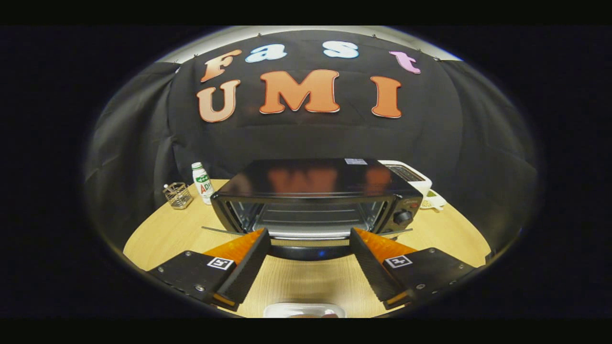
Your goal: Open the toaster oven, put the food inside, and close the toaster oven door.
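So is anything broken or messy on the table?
Nothing looks broken or spilled. The toaster oven stands square on the table with its door folded down open. The small bottle and wire basket beside it stand upright. The gripper is open, fingers spread just before the door, holding nothing.

Black cloth wall (pixel 311 138) behind a pale round wooden table (pixel 162 234).

The gripper (pixel 310 239) stands wide open at 6 o'clock with bare table (pixel 306 282) between its fingers. Straight ahead at 12 the toaster oven (pixel 315 200) has its door (pixel 308 249) folded down, cavity clear. At 10 a bottle (pixel 202 183) and wire basket (pixel 178 195) crowd the left; a white appliance (pixel 411 174) sits at 2
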`<control>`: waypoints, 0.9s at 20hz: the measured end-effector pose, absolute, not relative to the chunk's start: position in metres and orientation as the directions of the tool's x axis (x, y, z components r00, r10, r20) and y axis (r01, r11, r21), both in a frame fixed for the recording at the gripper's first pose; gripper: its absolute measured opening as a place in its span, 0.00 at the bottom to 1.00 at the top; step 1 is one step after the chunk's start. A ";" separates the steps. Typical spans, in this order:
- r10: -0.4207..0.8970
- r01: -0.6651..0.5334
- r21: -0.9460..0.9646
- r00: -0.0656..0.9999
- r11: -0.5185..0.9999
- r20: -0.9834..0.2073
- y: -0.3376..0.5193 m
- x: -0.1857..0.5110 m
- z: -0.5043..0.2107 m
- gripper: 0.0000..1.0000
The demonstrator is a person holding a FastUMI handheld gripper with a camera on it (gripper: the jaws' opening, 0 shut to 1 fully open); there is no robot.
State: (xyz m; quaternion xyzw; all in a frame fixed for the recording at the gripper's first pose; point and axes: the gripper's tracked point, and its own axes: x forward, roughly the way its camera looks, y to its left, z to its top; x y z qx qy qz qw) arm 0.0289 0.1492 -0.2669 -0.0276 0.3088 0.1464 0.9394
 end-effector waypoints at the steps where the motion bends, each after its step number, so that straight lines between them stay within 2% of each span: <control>1: 0.257 -0.292 0.038 0.766 0.956 -0.589 0.147 0.022 -0.271 0.99; 10: 0.236 -0.275 0.020 0.784 0.961 -0.574 0.131 -0.032 -0.308 0.98; 18: 0.226 -0.276 0.021 0.737 0.961 -0.638 0.123 -0.061 -0.347 0.99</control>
